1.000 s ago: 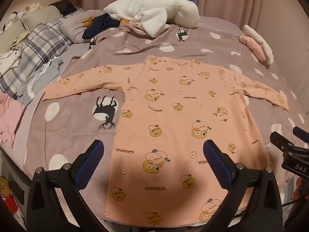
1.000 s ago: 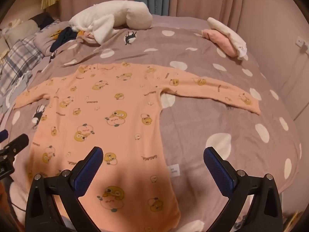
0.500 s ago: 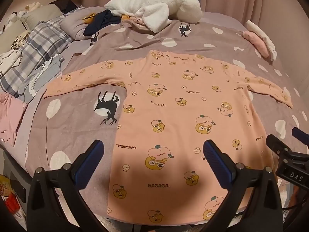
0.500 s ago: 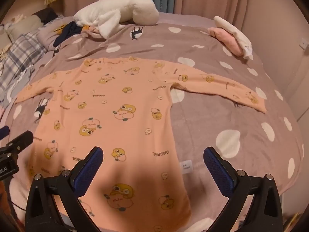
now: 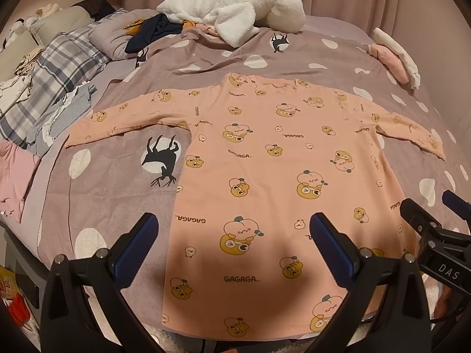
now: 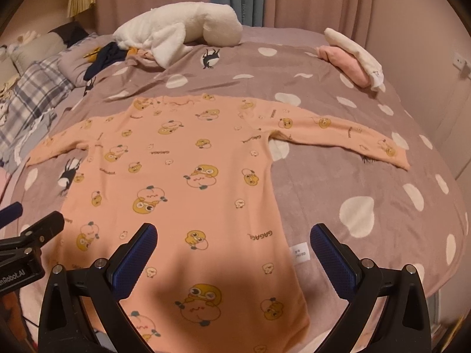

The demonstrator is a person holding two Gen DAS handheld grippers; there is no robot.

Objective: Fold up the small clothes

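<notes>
Peach cartoon-print long-sleeved top, flat, sleeves outspread, on bedspread

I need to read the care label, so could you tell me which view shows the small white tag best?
The right wrist view: the small white tag lies beside the peach cartoon-print shirt at its hem edge, unobstructed. In the left wrist view, I cannot find it.

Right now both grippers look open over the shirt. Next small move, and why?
Probably bring the right gripper forward to the right sleeve and pinch near its cuff, ready to fold it inward. The peach shirt lies flat and spread on the bedspread, both sleeves out, nothing folded yet. The left gripper is also open and empty, hovering over the hem.
</notes>
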